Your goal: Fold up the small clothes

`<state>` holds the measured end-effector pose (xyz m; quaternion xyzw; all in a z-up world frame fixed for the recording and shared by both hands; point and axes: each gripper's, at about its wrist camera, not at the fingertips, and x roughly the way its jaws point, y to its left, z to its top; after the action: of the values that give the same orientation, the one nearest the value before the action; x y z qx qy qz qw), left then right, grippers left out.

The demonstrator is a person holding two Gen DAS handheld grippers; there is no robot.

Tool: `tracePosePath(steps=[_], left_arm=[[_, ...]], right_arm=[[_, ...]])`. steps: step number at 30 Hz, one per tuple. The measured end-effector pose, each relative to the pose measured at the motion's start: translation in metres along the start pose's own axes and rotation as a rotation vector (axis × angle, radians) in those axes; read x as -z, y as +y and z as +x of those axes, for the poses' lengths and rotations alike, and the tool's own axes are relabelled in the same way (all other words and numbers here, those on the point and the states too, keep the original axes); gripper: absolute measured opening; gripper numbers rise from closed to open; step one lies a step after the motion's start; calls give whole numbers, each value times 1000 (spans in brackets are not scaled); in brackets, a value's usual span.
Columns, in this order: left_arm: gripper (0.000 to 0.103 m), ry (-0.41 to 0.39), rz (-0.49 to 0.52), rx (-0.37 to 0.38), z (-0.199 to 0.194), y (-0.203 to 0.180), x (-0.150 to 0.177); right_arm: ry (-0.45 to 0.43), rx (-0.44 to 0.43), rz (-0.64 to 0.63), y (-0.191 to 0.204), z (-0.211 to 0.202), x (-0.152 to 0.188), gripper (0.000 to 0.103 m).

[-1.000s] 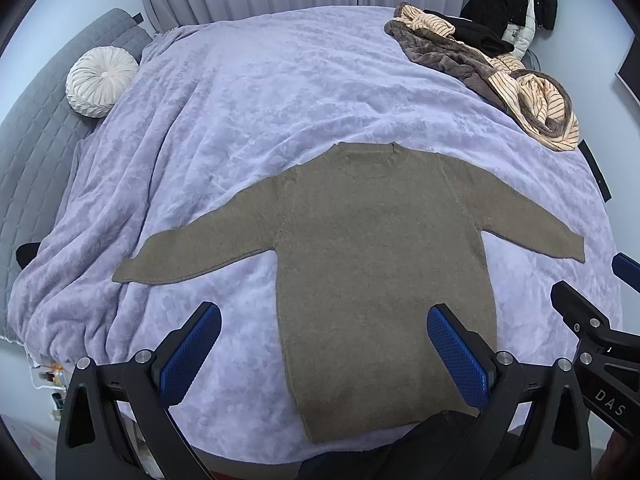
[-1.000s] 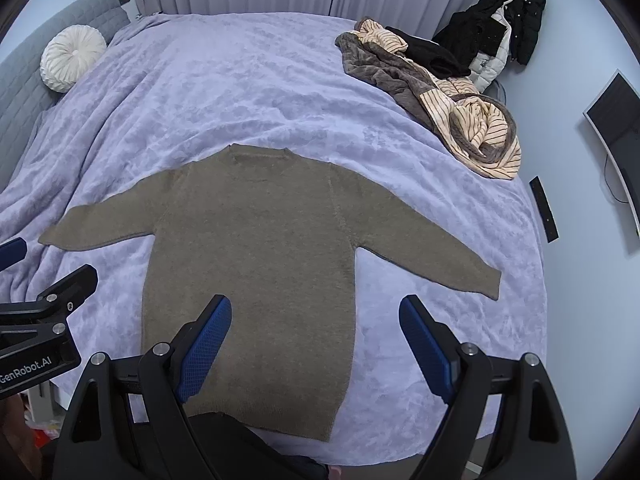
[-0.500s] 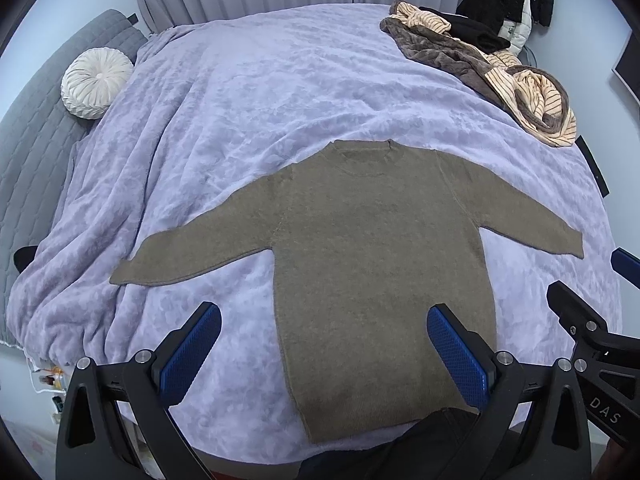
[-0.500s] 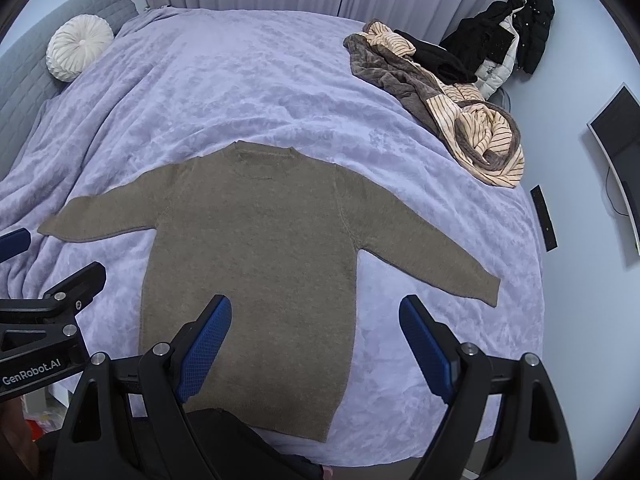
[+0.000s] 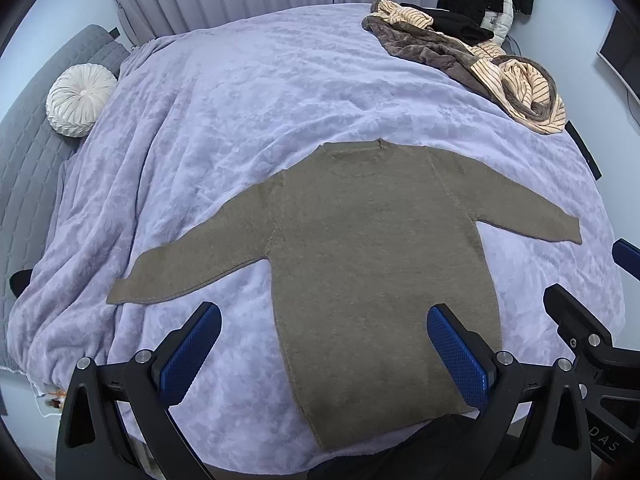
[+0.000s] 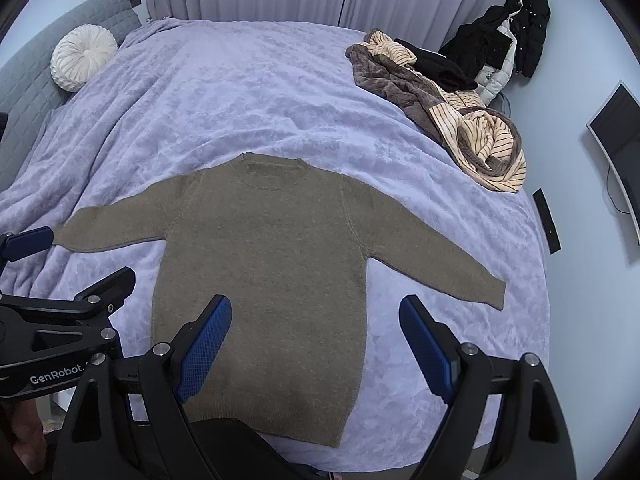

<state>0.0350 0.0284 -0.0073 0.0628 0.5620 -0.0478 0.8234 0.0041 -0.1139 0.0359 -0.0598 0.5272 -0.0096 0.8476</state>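
Lying flat and face up on the lavender bed (image 5: 280, 92), a brown sweater (image 5: 372, 256), collar away, hem at the near edge, both sleeves spread out to the sides. Hovering above the near edge, clear of the knit, the left tongs (image 5: 324, 344) and the right tongs (image 6: 316, 340), both gaping wide and holding nothing. Judging the step in hand: waiting at the start of the fold, sweater spread but no crease made yet. Calling next, probably, for dropping to a sleeve cuff or a shoulder edge, pinching the knit only and not the fuzzy bedcover beneath, then carrying it across the body. Needing care with soft, loose fabric likely to sag and drag.

Sitting well apart at the far right corner, a heap of striped and brown clothes (image 6: 448, 112); resting near the headboard, a round white cushion (image 5: 80, 100). Hiding part of the hem in both views, a dark shape at the bottom edge, too cut off for naming. Blocking the near bedcover, the tongs' own black frames.
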Motion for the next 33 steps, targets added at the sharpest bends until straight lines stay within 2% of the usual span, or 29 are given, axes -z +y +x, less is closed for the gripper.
tracePosePath(steps=[8,17,26,33], left_arm=[[103,11,30,16,14,14,1],[103,82,50,62,40,8,-4],[103,100,36,4,49,-14,-21],[103,147,1,-58,64,-36,-35]], right_arm=[[20,65,-22,29,2,2,88],[99,115,31,28,24,5,88],[105,65,58,1,45,-6,88],[125,-12,70,-27,72,-14,88]])
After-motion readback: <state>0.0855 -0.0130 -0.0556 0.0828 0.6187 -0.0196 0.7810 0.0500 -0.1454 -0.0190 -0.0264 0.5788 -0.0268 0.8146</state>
